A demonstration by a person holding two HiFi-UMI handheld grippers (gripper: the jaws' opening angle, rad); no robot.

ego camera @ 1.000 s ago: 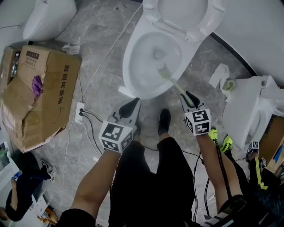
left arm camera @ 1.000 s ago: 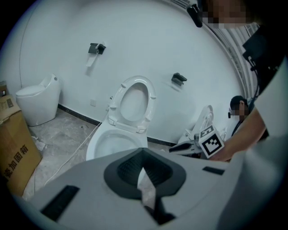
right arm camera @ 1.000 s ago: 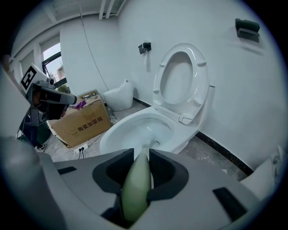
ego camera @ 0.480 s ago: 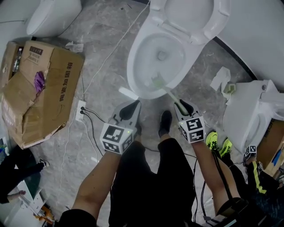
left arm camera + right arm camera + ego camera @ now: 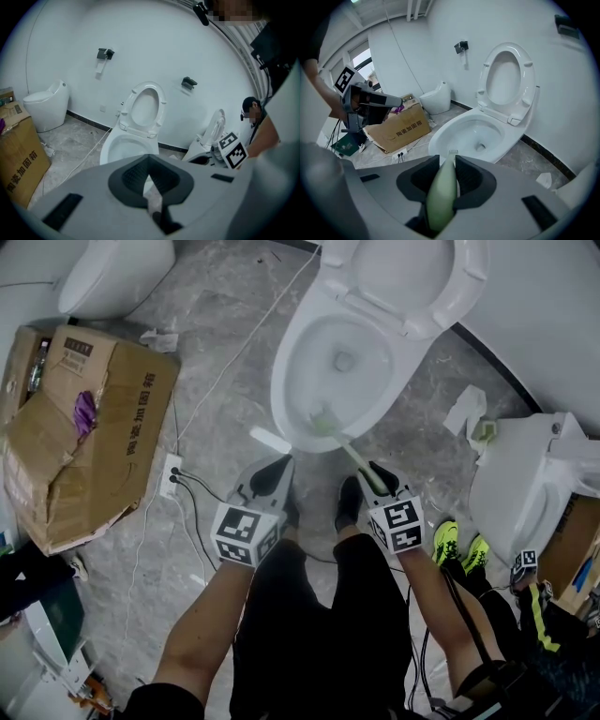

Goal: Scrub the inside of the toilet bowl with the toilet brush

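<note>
The white toilet bowl (image 5: 361,334) stands open on the floor ahead of me, its seat and lid (image 5: 403,277) raised against the wall. The toilet brush (image 5: 345,448) is pale green, and its bristle head rests on the bowl's near inner wall, close to the front rim. My right gripper (image 5: 372,478) is shut on the brush handle (image 5: 443,187), which runs out between the jaws toward the bowl (image 5: 471,133). Left of it, above the floor, my left gripper (image 5: 271,474) is shut and holds nothing. In the left gripper view the left gripper (image 5: 149,176) points at the bowl (image 5: 124,147).
A torn cardboard box (image 5: 84,427) lies at the left, with a power strip (image 5: 169,476) and cables beside it. A second toilet (image 5: 530,474) stands at the right and another (image 5: 112,273) at the top left. Paper scraps (image 5: 466,409) lie on the floor. A bystander's yellow-green shoes (image 5: 464,545) are at the right.
The brush head has slid from the bowl's middle toward its near front wall. My right gripper has drawn back and left with the handle. The left gripper has stayed put.
</note>
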